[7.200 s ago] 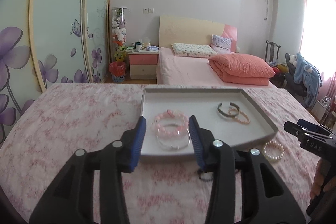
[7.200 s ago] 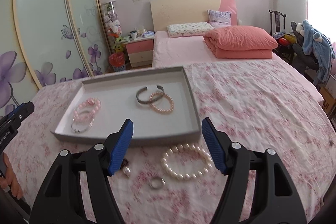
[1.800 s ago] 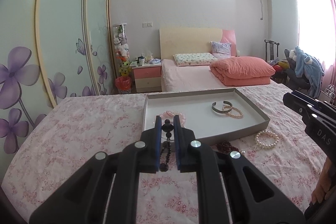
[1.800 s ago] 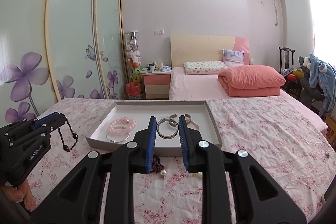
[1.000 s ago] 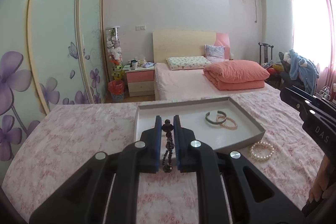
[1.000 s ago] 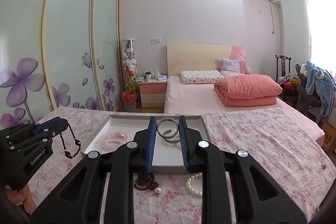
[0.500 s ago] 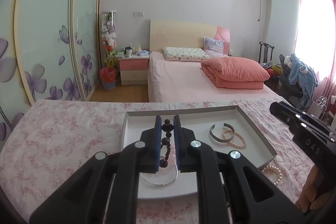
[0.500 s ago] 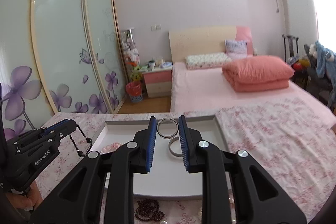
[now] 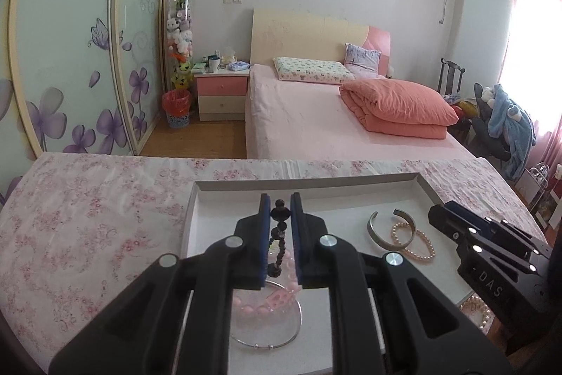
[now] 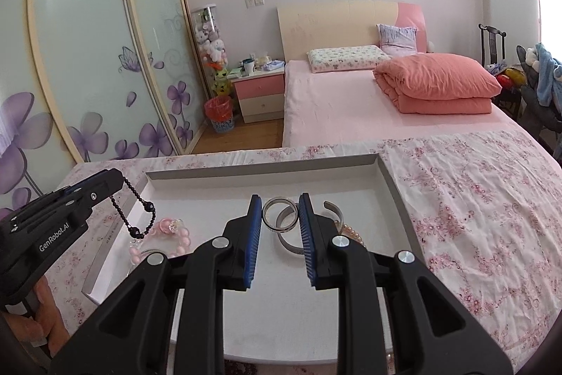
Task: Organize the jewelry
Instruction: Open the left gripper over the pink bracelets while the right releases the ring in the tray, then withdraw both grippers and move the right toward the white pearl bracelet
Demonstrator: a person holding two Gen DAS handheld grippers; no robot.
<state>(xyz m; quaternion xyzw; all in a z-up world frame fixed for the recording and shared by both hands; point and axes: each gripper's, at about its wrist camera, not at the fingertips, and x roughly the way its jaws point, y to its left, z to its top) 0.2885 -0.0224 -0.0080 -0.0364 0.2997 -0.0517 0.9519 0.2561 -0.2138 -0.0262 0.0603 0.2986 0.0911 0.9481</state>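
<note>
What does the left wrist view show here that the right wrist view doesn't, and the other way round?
Only the left wrist view shows the thin silver hoop lying in the tray's near left part, the white pearl bracelet outside the tray's right edge, and the left tongs from behind. Only the right wrist view shows the silver ring pinched in the right tongs, and the black bead strand's full hanging loop. Both show the grey tray, the pink bead bracelet, the silver cuff and the peach pearl bracelet.
</note>
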